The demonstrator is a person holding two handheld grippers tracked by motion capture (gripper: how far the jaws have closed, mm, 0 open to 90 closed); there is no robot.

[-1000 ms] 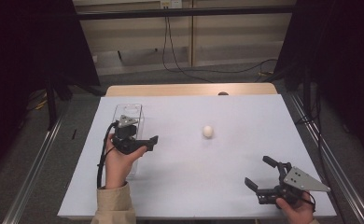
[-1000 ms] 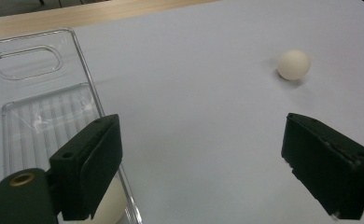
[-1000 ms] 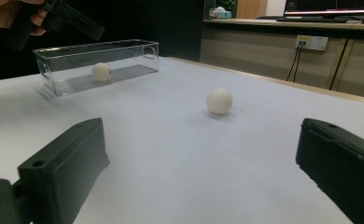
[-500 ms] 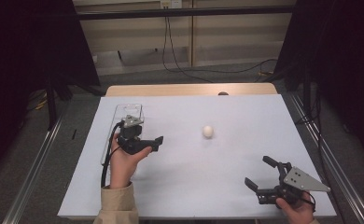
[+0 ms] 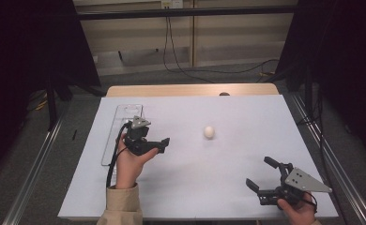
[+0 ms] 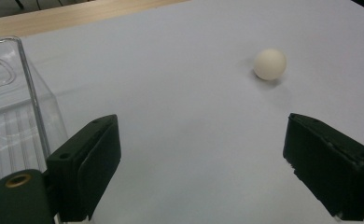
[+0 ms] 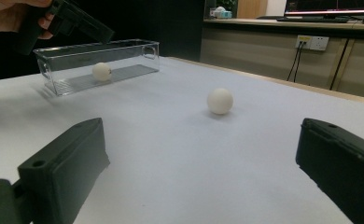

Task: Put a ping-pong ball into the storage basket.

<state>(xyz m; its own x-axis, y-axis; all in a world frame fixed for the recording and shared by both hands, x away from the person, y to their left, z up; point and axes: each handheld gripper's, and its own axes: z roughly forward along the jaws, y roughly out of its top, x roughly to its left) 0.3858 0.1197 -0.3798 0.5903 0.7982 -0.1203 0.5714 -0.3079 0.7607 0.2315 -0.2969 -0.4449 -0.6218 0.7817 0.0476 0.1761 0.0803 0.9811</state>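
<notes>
A white ball [image 5: 209, 132] [image 6: 269, 64] [image 7: 220, 101] lies loose on the white table near its middle. At the table's left stands a clear plastic box [image 5: 125, 111] [image 6: 12, 121] [image 7: 124, 51], and a second white ball [image 7: 101, 71] rests inside it. My left gripper [image 5: 163, 142] [image 6: 199, 163] hovers just right of the box, open and empty, its jaws pointing toward the loose ball. My right gripper [image 5: 261, 173] [image 7: 199, 172] rests low at the front right, open and empty, facing the loose ball from a distance.
The white table top [image 5: 228, 112] ends at a wooden strip [image 5: 190, 90] at the back. Metal rails [image 5: 326, 145] run along both sides. Cables hang on the far wall. The person's left hand [image 5: 129, 161] and sleeve come in from the bottom.
The left hand with its gripper has drifted slightly to the right, away from the box. The right gripper and the loose ball have kept still.
</notes>
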